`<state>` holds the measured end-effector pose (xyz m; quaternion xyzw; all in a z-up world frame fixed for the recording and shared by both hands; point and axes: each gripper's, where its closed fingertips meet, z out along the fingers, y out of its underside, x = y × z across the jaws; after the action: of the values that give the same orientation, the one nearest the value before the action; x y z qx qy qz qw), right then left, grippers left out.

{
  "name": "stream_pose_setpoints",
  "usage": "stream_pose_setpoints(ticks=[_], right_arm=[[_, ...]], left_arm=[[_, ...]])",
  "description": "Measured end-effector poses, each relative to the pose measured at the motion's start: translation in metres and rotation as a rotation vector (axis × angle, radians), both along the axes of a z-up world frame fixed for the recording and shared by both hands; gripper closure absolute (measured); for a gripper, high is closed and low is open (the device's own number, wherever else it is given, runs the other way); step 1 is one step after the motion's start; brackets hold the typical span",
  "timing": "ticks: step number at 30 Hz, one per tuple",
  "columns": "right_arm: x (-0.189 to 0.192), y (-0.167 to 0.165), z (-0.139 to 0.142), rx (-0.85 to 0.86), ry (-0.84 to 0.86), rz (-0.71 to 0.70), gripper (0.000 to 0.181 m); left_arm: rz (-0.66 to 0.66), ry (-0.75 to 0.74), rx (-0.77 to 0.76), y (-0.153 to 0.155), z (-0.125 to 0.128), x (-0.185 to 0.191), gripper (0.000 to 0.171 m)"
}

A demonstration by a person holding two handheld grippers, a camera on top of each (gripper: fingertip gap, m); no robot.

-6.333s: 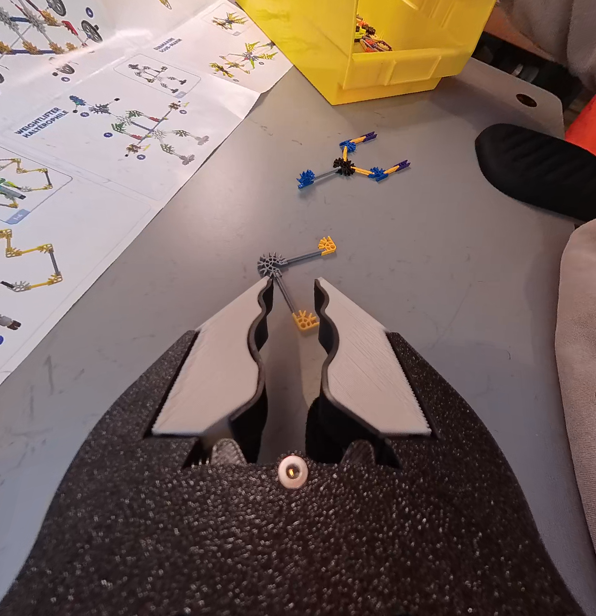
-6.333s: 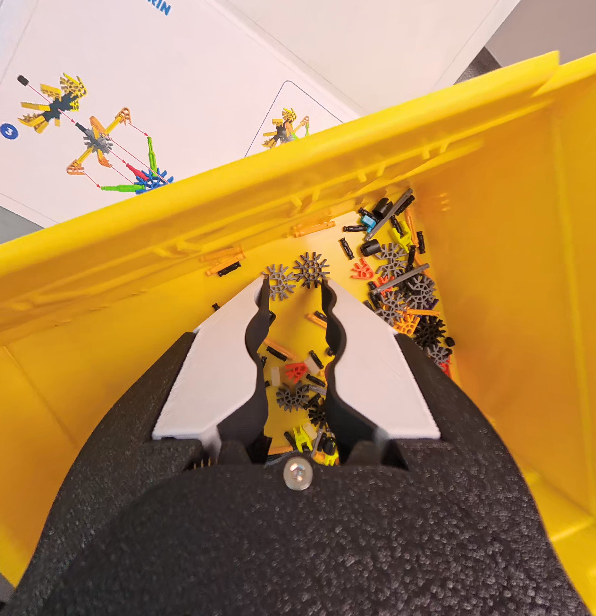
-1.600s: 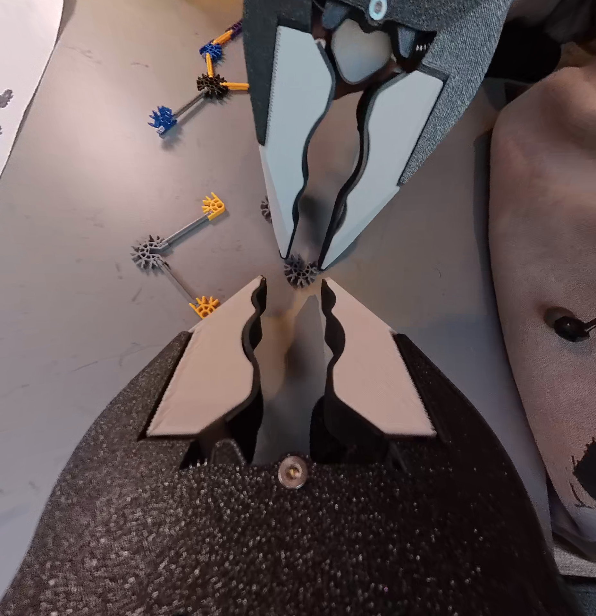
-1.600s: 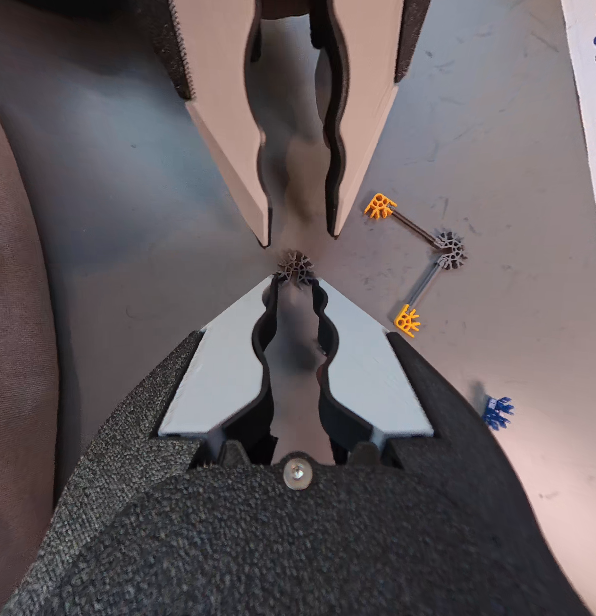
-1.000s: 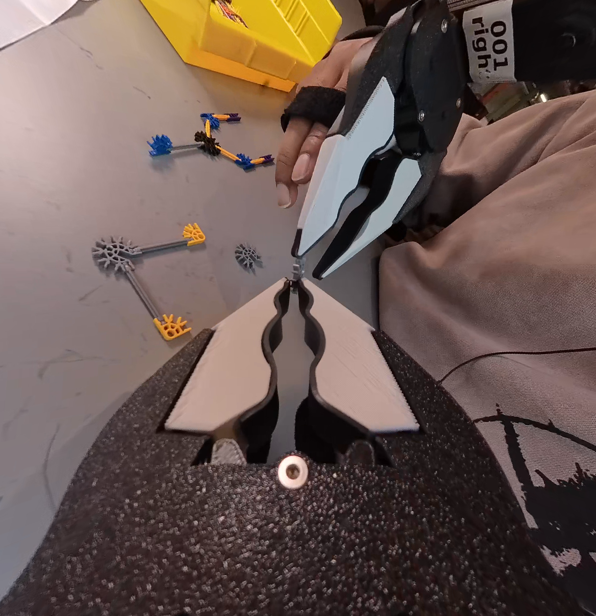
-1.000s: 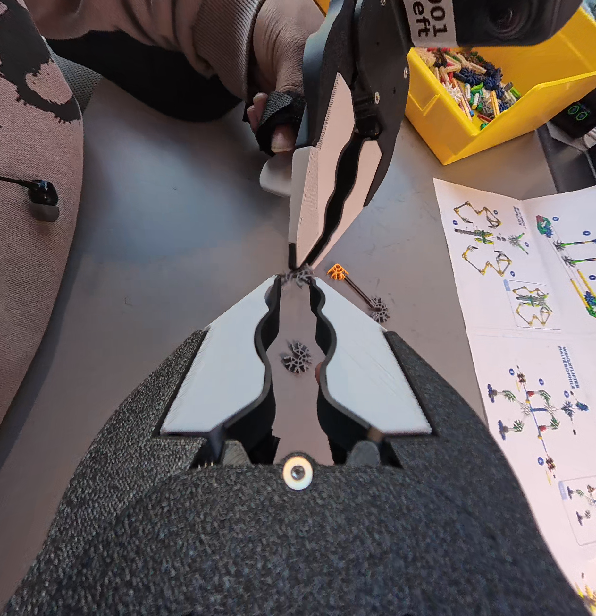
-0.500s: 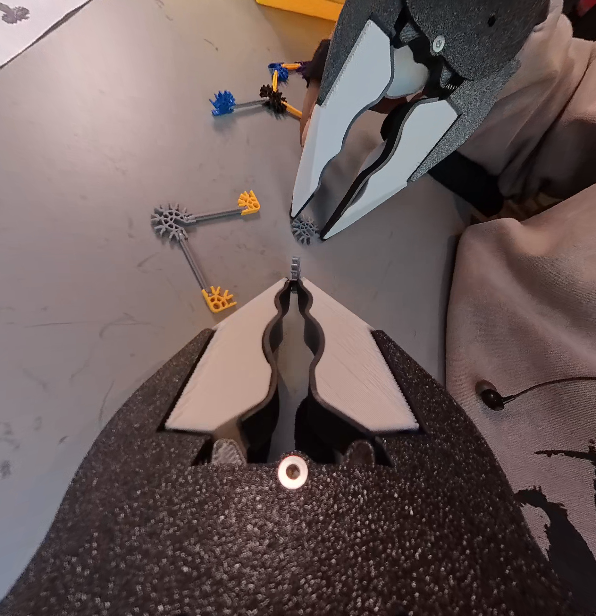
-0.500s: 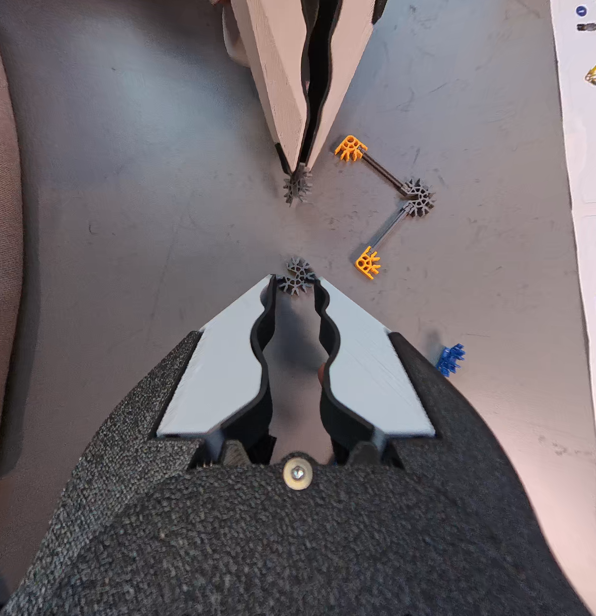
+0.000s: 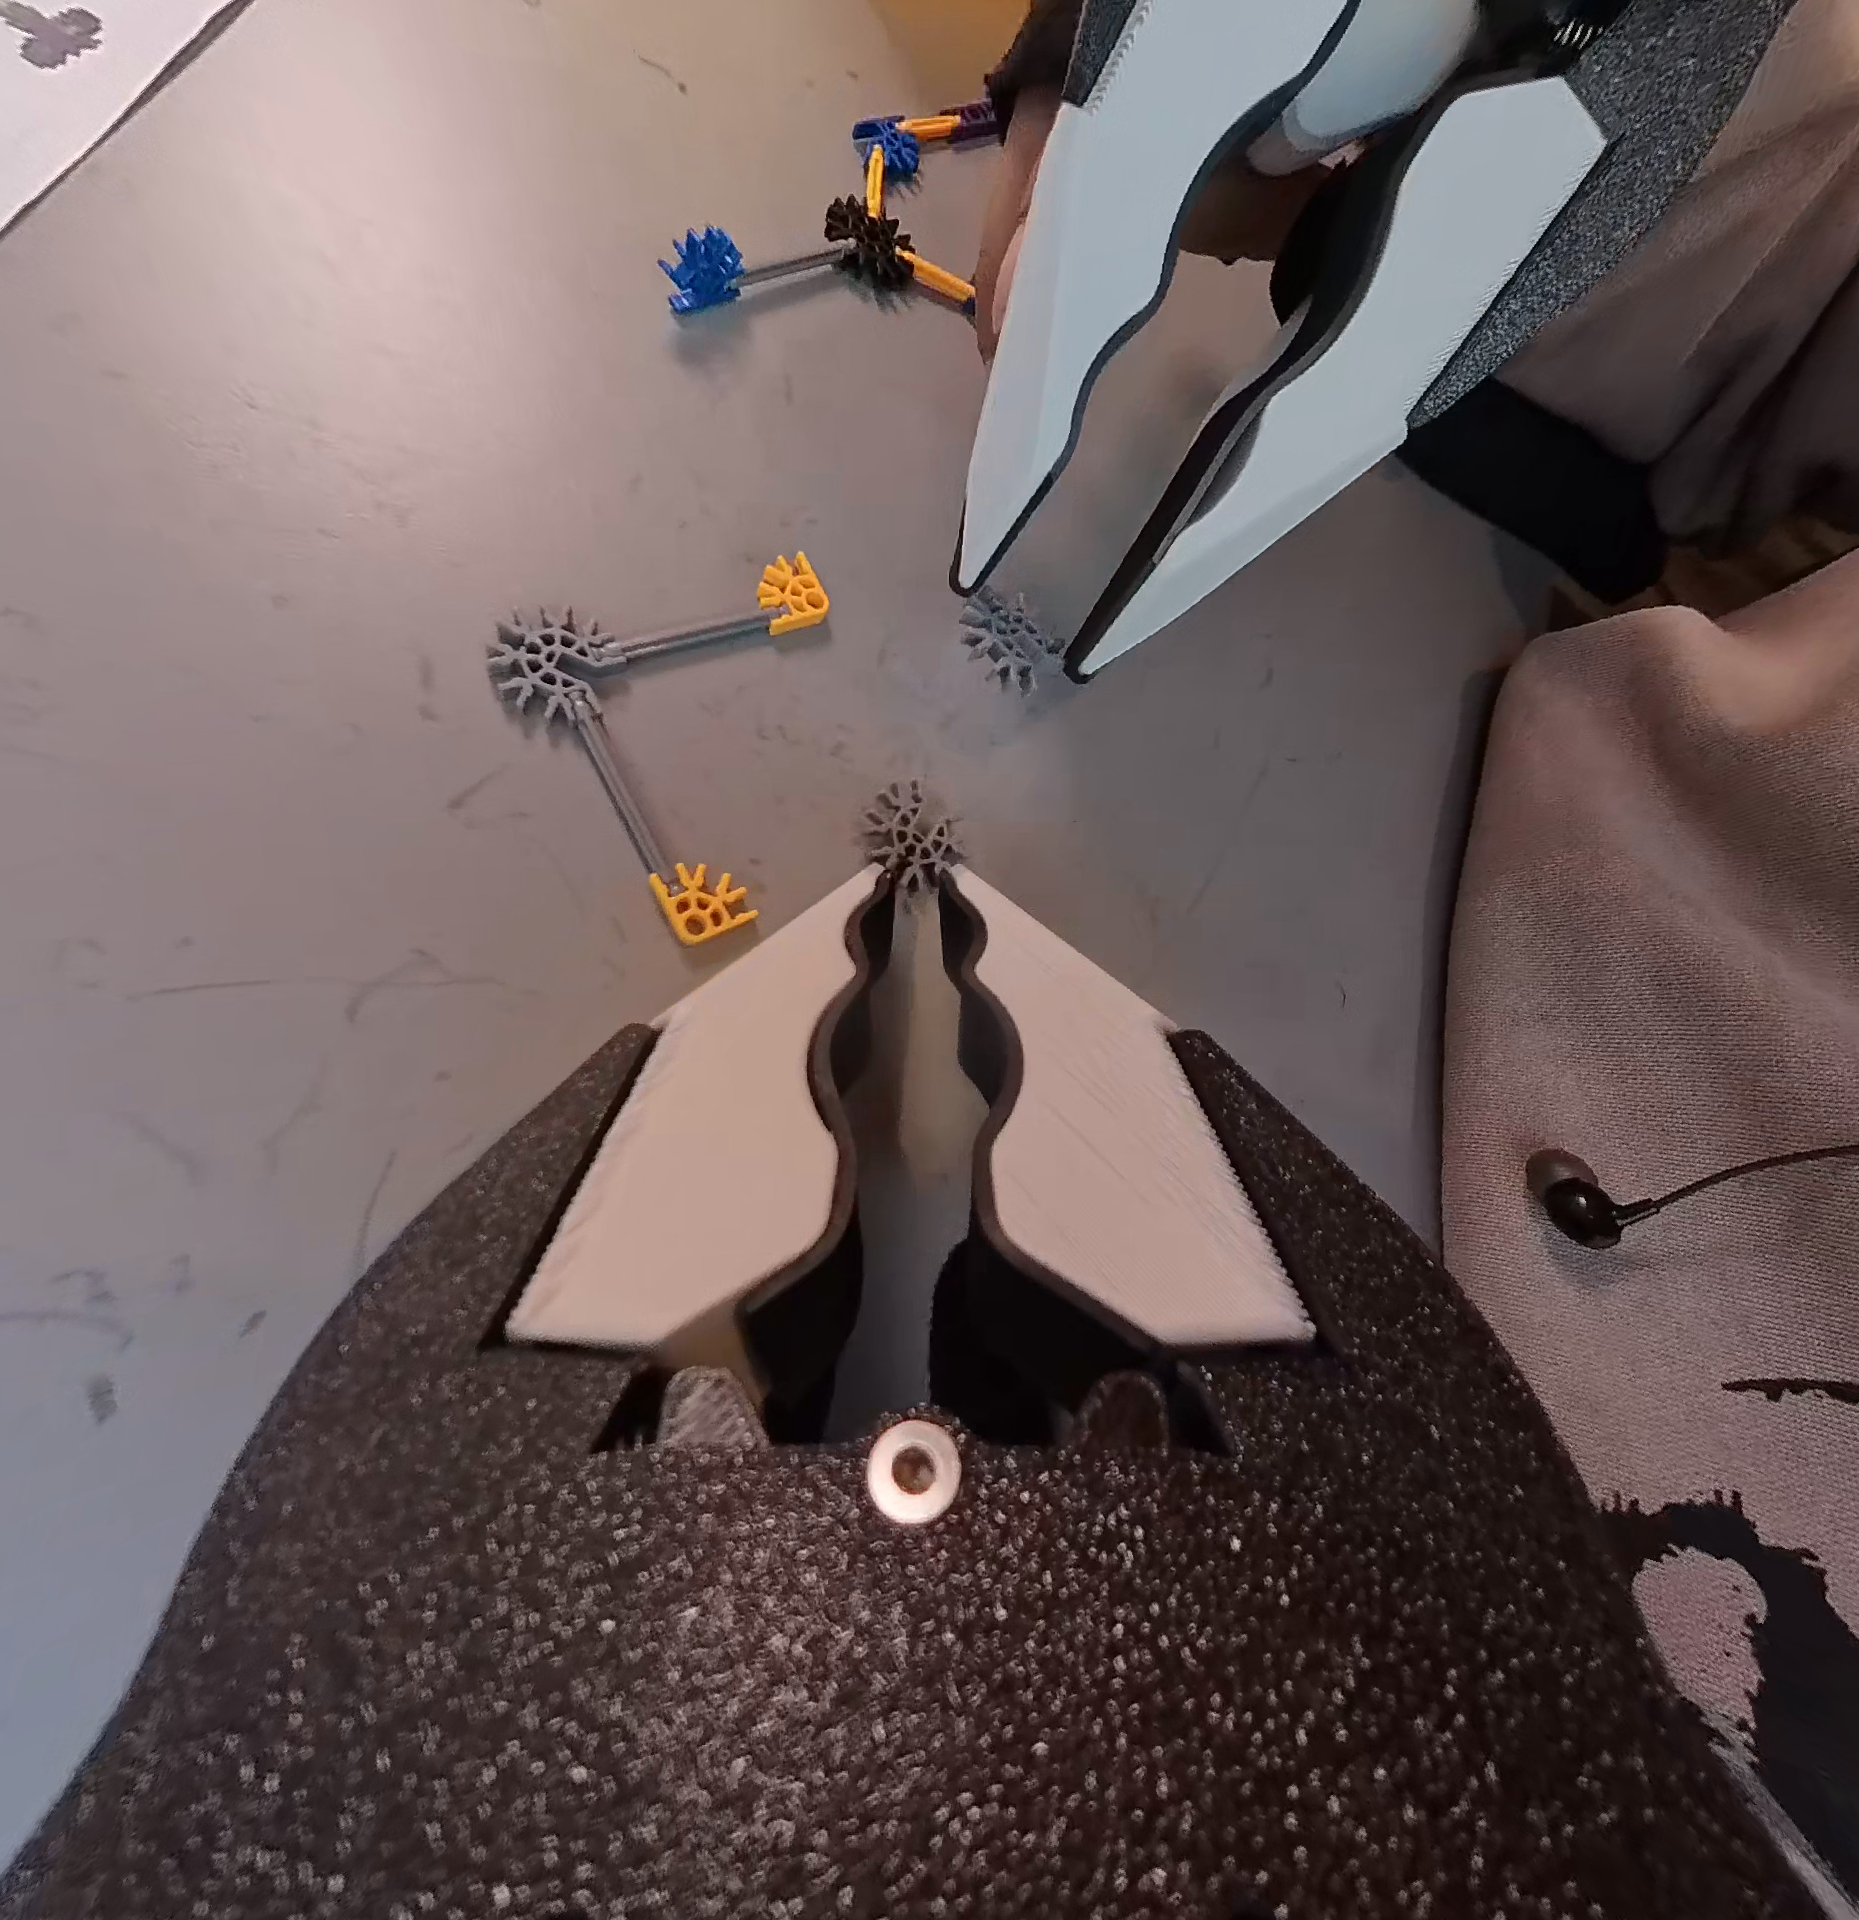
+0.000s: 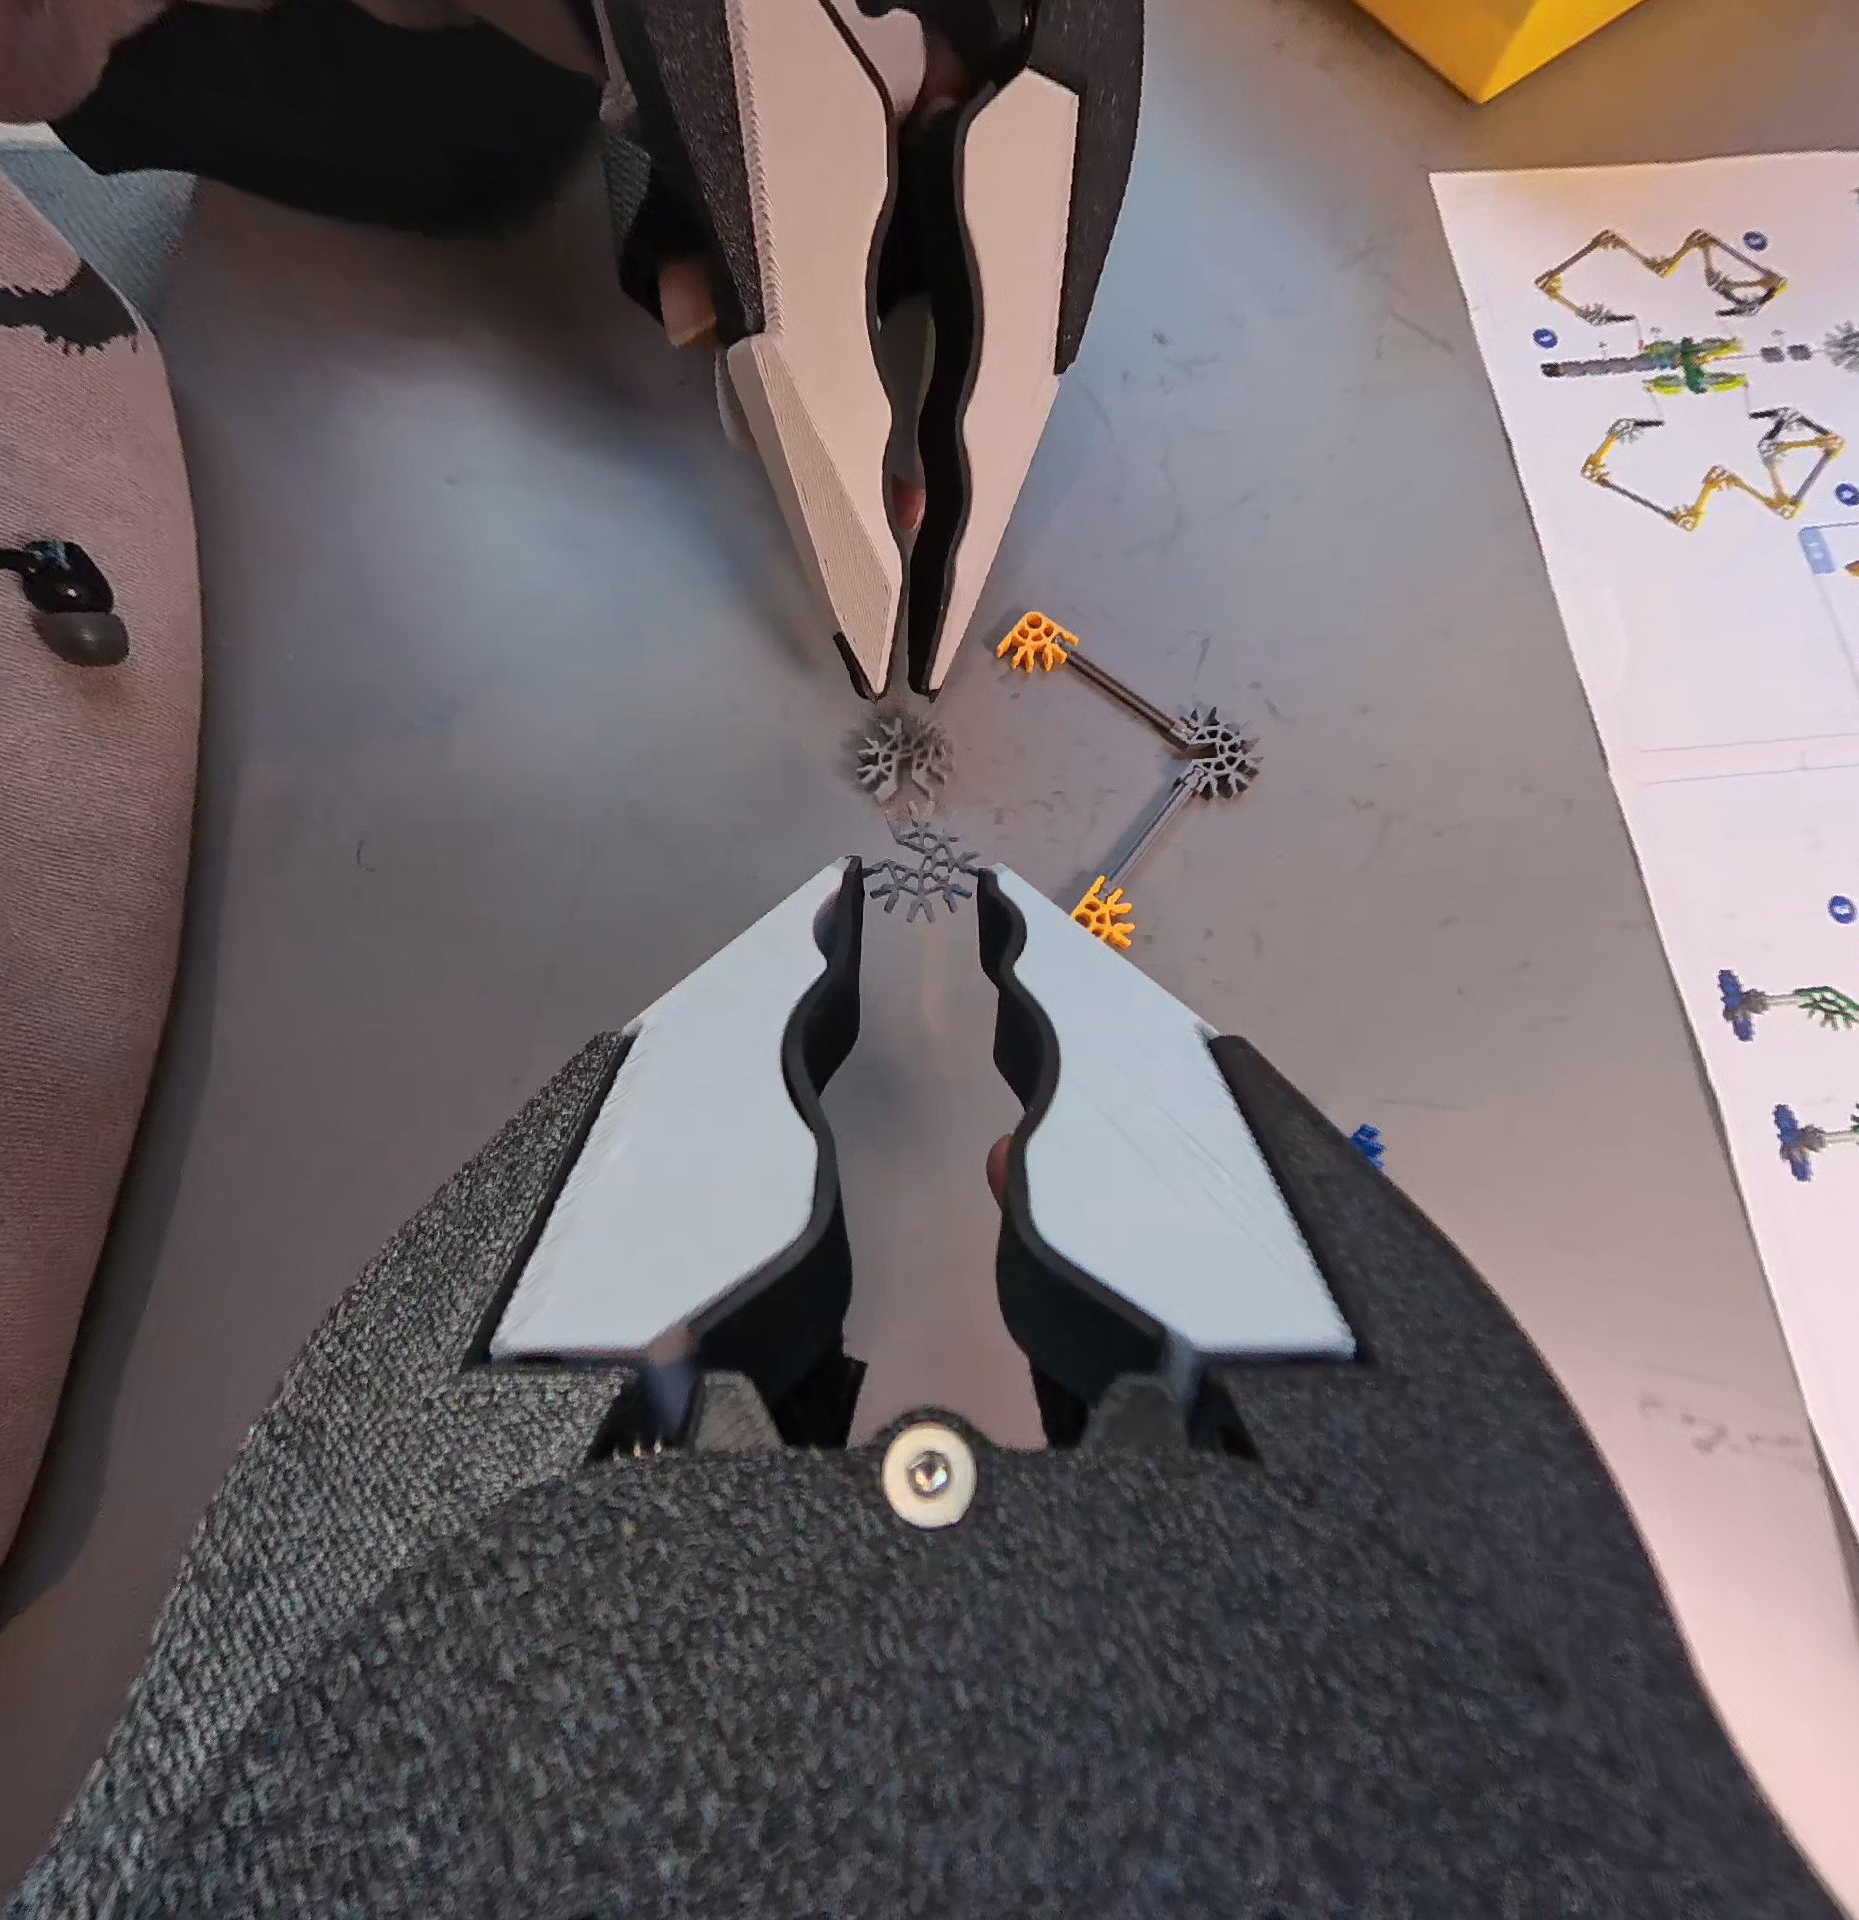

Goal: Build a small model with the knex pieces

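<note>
**Two grippers, tip to tip over two grey connectors**

The fingers (image 9: 759, 1091) of the left gripper (image 9: 912, 883) are drawn almost together, pinching a small grey snowflake-shaped connector (image 9: 910, 837) at their very tips, low over the grey tabletop (image 9: 281, 935). In the right wrist view that same gripper (image 10: 894, 681) comes down from the top of the frame, its connector (image 10: 902, 756) just off its tips.

Left of the held piece, on the tabletop, lies an L-shaped assembly (image 9: 603, 717): a grey hub with two grey rods, each ending in an orange corner piece. Farther off sits a second assembly (image 9: 831, 239) with a black hub, yellow rods and blue ends.

To the right, the right gripper (image 9: 1013, 634) points toward the left one, its fingers (image 10: 1143, 1122) held a narrow way apart. A second grey connector (image 10: 923, 873) sits between their tips, against the left tip; whether the right tip touches it I cannot tell. The two connectors lie just beside each other.

At the far right of the right wrist view a printed instruction sheet (image 10: 1735, 644) lies flat, and a corner of a yellow bin (image 10: 1476, 42) shows at the top.
</note>
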<state>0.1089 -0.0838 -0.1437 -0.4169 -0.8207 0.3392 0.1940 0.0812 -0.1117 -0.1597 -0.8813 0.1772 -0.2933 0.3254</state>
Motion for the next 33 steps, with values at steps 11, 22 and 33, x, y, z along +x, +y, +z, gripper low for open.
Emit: stream_pose_setpoints(ticks=[11, 22, 33], right_arm=[[-0.020, -0.006, 0.038, -0.011, 0.255, -0.050, 0.160], [-0.022, -0.007, 0.036, -0.065, 0.223, -0.091, 0.160], [-0.014, -0.023, 0.024, -0.263, 0.104, -0.026, 0.178]], left_arm=[[0.079, -0.452, 0.071, 0.015, 0.056, 0.006, 0.155], [0.057, -0.314, 0.198, 0.019, 0.058, 0.008, 0.168], [-0.077, -0.071, 0.292, 0.008, 0.047, 0.021, 0.167]])
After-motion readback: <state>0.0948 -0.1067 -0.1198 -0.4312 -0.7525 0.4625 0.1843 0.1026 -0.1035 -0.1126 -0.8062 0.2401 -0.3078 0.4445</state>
